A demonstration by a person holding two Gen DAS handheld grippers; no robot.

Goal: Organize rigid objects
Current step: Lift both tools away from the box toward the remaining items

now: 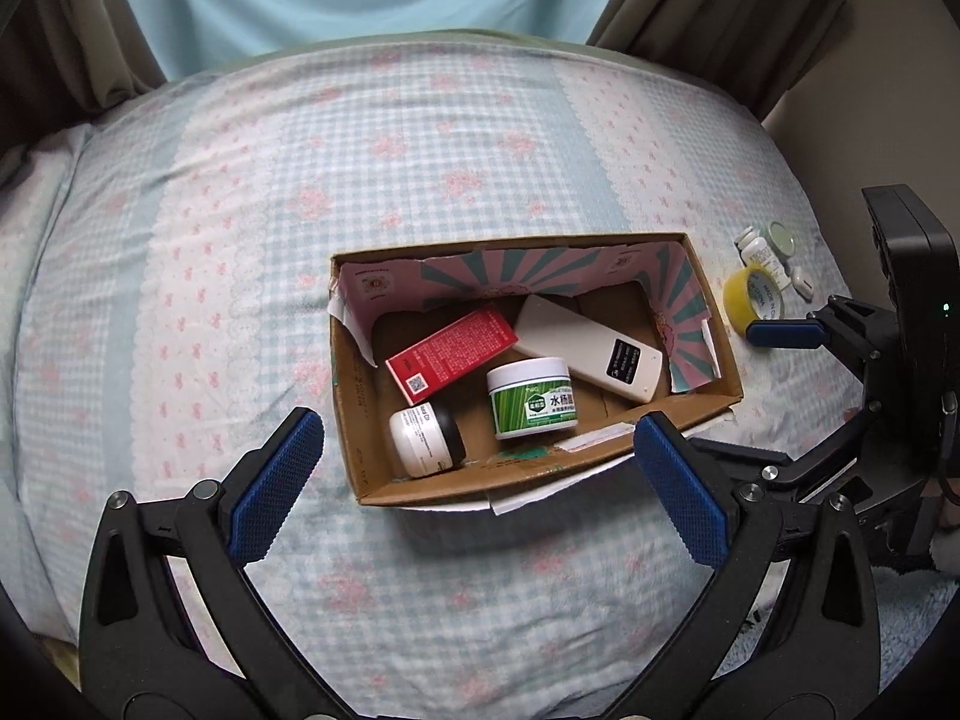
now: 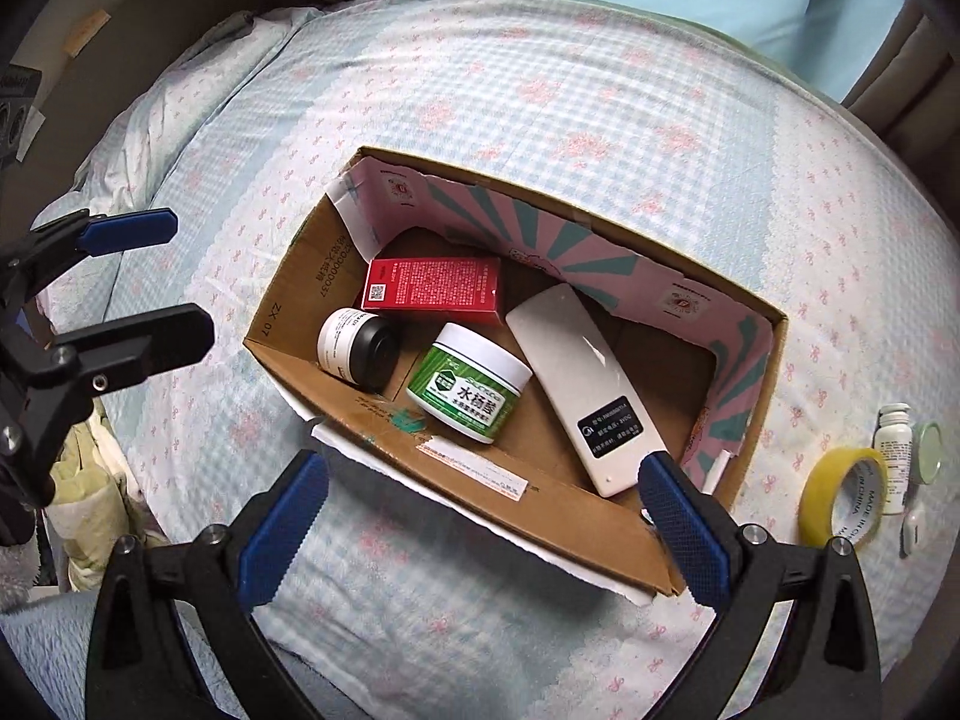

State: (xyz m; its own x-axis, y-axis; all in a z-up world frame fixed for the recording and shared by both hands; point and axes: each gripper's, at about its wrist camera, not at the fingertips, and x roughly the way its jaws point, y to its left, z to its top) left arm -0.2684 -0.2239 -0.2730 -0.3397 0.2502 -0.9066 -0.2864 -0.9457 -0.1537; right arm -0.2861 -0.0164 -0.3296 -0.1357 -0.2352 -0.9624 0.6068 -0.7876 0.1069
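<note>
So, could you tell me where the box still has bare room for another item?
Inside the cardboard box, the bare floor lies between the white remote and the pink-striped end wall. The other end is crowded: red carton, black-lidded jar and green tub sit close together.

Cardboard box holds red carton, two jars, white remote.

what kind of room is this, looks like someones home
Most likely a bedroom at home. The cardboard box sits on a bed covered with a checked, flower-print sheet, a pillow lies at one end, and curtains hang behind the bed.
</note>
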